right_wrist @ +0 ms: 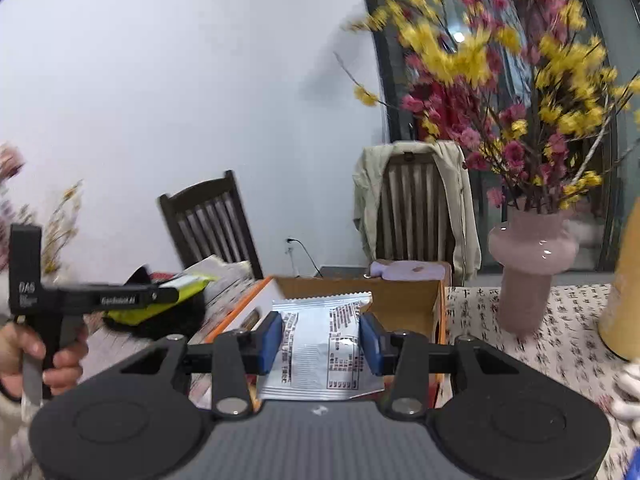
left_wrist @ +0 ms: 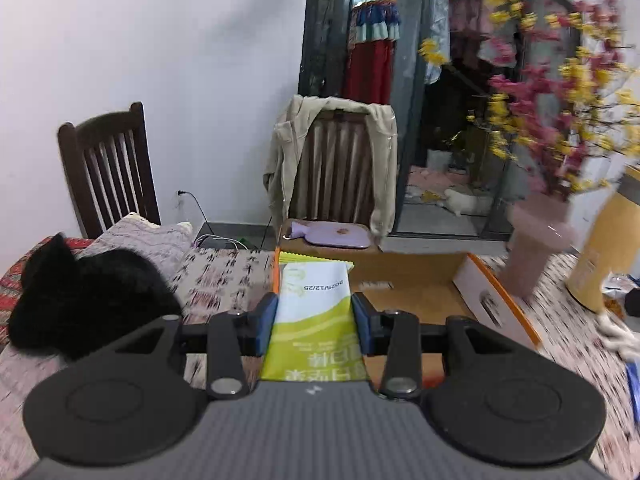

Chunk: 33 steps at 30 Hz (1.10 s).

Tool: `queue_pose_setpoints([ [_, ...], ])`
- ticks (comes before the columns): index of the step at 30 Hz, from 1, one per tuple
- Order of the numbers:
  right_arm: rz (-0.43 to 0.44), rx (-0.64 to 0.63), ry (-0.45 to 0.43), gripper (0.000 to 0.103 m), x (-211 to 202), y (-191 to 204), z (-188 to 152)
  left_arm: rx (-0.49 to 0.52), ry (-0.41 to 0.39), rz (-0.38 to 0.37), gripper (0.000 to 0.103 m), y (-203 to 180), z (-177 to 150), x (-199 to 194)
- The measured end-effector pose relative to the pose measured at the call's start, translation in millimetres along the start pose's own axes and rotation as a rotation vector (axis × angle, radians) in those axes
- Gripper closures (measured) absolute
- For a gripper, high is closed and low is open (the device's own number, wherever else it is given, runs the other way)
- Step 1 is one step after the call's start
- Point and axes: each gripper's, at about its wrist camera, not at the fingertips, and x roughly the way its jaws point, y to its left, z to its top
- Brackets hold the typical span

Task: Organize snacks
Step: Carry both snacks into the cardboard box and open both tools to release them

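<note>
Above the patterned table [right_wrist: 560, 332], two snack packets are held, one in each claw, both short of the open cardboard box [right_wrist: 404, 296] that stands just beyond them. Left claw [left_wrist: 315, 322]: blue pads pressed against the long edges of a green-and-white snack packet [left_wrist: 314, 312], which is carried lengthwise with its crimped end forward and a printed date uppermost; its far end is seen over the near left corner of the box. Right claw [right_wrist: 322, 342]: pinched on a silver foil snack packet [right_wrist: 320, 344], label side up, crinkled between the pads, its serrated end seen against the box opening. The left claw and its packet are also visible in the right view, further left and apart from the box. Box interior: brown floor, appearing empty where visible. Neighbouring items: a pink vase [right_wrist: 532, 264] of yellow and red flowers just right of the box, a yellow container [right_wrist: 624, 300] beyond it, a black furry object [left_wrist: 88, 296] to the left. Step judged in hand: carriage of packets to the box. Recommended handling: each packet is to be brought fully over the opening, lowered and kept flat before the pads are parted; the right claw is best kept away from the vase, and light pressure is advised, since the foil is already buckled.
</note>
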Motion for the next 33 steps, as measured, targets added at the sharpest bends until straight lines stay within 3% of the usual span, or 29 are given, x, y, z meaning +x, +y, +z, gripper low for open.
queue_pose_setpoints([
  [2, 0.007, 0.032, 0.037, 0.061, 47, -17, 20, 0.002, 0.004, 0.039, 0.062, -5, 13, 34],
  [4, -0.046, 0.028, 0.090, 0.061, 98, -31, 32, 0.006, 0.025, 0.068, 0.062, -11, 21, 71],
  [10, -0.180, 0.085, 0.237, 0.061, 232, -78, 39, -0.005, 0.170, 0.137, 0.062, -13, 13, 178],
  [13, -0.219, 0.088, 0.289, 0.061, 275, -90, 28, -0.001, 0.226, 0.127, 0.062, -6, 2, 206],
  [17, -0.292, 0.028, 0.343, 0.061, 313, -97, 13, 0.041, 0.236, 0.101, 0.062, -5, -5, 214],
  [19, -0.312, 0.027, 0.345, 0.057, 320, -101, 9, 0.036, 0.232, 0.101, 0.057, -5, -3, 213],
  [22, -0.292, 0.028, 0.319, 0.034, 318, -98, 11, 0.049, 0.217, 0.104, 0.049, -7, -1, 214],
  [28, -0.300, 0.031, 0.275, 0.029, 296, -92, 16, 0.060, 0.200, 0.097, 0.045, -11, 7, 196],
  [33, -0.300, 0.005, 0.238, 0.021, 249, -79, 27, 0.109, 0.127, 0.093, 0.028, -15, 16, 144],
])
